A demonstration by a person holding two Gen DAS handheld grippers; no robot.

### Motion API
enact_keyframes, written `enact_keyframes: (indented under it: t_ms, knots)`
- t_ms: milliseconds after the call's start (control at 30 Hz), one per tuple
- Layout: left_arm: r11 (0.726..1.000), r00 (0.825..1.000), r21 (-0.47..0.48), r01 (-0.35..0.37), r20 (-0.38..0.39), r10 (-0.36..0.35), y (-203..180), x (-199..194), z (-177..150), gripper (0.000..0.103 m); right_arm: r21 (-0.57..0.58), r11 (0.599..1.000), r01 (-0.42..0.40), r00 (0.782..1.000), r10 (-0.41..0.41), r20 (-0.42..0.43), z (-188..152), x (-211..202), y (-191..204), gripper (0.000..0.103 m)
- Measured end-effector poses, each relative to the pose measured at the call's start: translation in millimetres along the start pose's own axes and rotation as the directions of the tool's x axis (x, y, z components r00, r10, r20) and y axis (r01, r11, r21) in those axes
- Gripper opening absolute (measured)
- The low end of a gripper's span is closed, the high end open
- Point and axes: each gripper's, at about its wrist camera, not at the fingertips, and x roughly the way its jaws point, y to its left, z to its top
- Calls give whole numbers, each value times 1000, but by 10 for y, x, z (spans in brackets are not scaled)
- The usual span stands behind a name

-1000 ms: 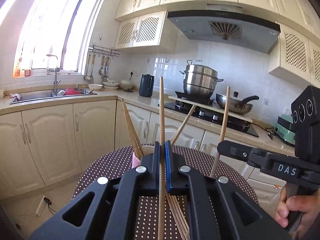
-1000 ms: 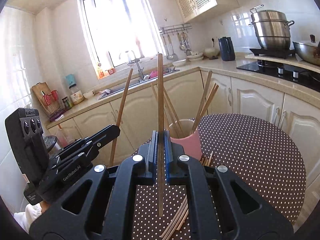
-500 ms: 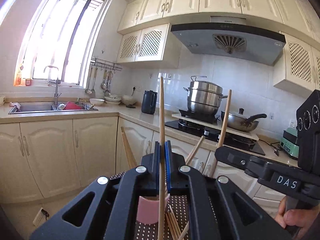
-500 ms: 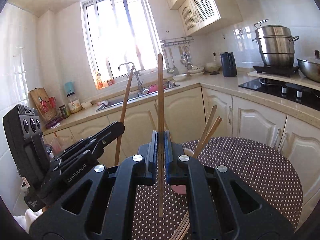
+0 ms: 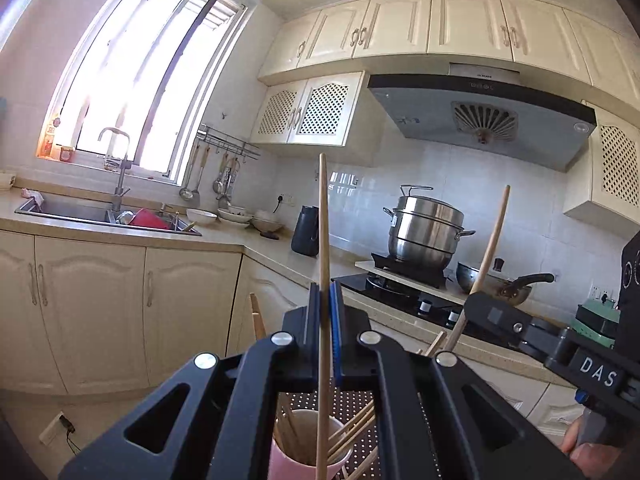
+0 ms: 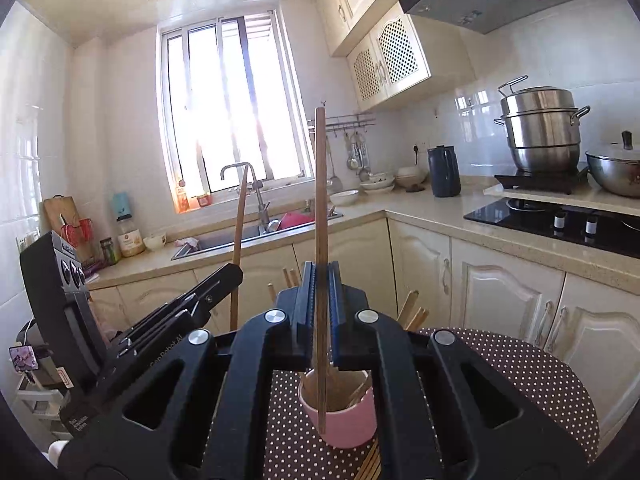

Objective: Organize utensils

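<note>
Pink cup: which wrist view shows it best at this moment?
Right wrist view: the pink cup shows its rim, interior and most of its wall on the dotted table. In the left wrist view, the gripper frame and bottom edge crop it.

Round table [image 6: 520,376] w/ brown, white-dotted cloth. On it: pink cup [image 6: 348,420] standing upright, holding several chopsticks; loose chopsticks [image 6: 370,464] lying flat on cloth just beside cup base, toward camera. Cup also seen in left wrist view [image 5: 288,460].

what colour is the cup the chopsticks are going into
The cup is pink, shown best in the right wrist view, standing on the brown polka-dot tablecloth.
</note>
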Motion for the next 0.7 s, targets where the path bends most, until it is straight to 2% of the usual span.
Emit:
enact_keyframes:
  t_ms: [200,300,700]
  knots:
    - [998,999,-53,18,35,-16,69,175,4,5,-40,999,31,998,-28,51,15,127,32,7]
    - [997,999,-76,24,31,-21,109,276,-41,5,-73,996,46,998,-43,50,-14,220,55,7]
    - [995,999,-101,17,-34,-20,198,562,-392,5,-65,997,31,998,-34,-44,-337,480,-53,7]
